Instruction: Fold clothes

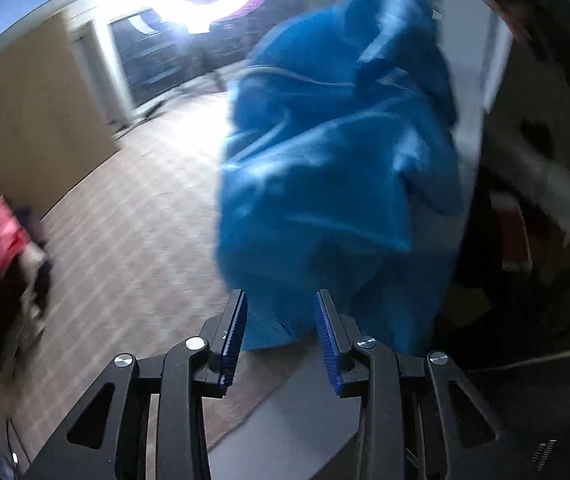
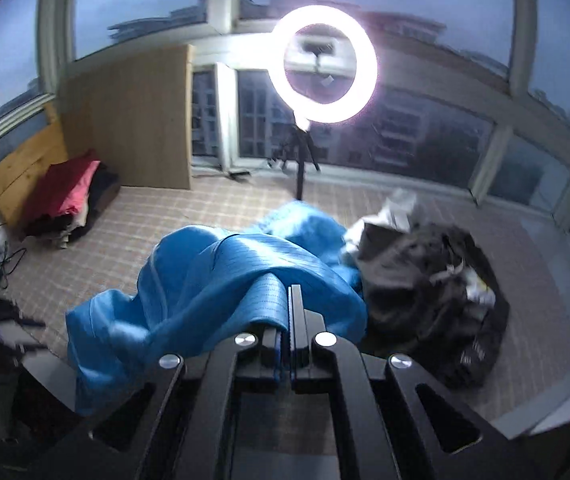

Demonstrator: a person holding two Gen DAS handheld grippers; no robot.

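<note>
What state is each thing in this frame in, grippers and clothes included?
Left gripper: open, nothing between its pads.
Right gripper: shut on the blue garment.
Blue garment: unfolded, bunched, hanging from the right gripper.
Dark clothes pile: crumpled on the floor, unfolded.
Red and dark clothes stack: lying in a stack by the wooden panel.
Ring light: switched on.

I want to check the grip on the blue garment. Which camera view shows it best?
The right wrist view: there the right gripper is shut on a fold of the blue garment. The left wrist view shows the garment hanging and blurred, beyond the open left gripper, with no grip visible.
</note>
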